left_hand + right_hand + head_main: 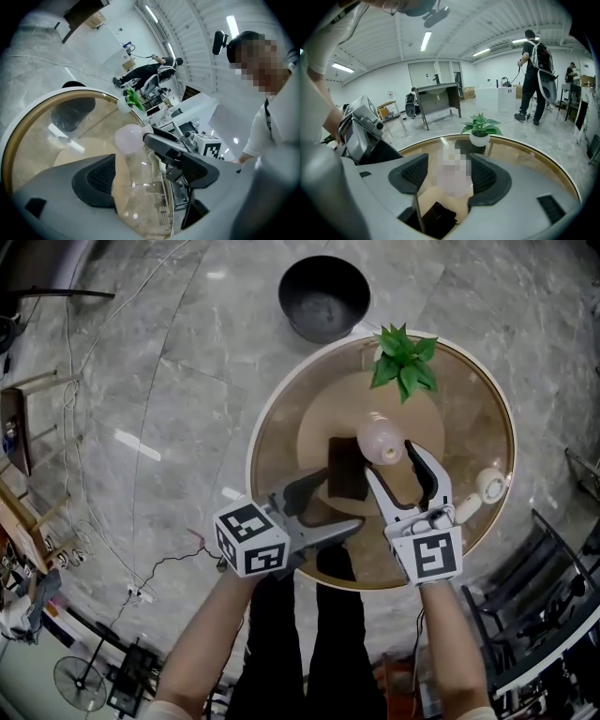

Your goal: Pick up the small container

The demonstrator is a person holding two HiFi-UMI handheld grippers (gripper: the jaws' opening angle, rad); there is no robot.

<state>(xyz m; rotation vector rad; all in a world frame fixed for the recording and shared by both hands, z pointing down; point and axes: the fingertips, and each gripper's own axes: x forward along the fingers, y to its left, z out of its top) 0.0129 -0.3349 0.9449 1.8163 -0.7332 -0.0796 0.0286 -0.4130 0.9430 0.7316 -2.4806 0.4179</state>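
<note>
The small container is a pale pink rounded bottle standing near the middle of the round glass table. My right gripper is open, its fingertips just short of the container on either side. In the right gripper view the container sits between the open pads, not touched by them and partly blurred. My left gripper is open to the left of it, next to a dark block. In the left gripper view the container stands beyond the open left gripper.
A potted green plant stands at the table's far side. A small white object lies near the right rim. A black bowl sits on the marble floor beyond the table. People and desks stand farther off.
</note>
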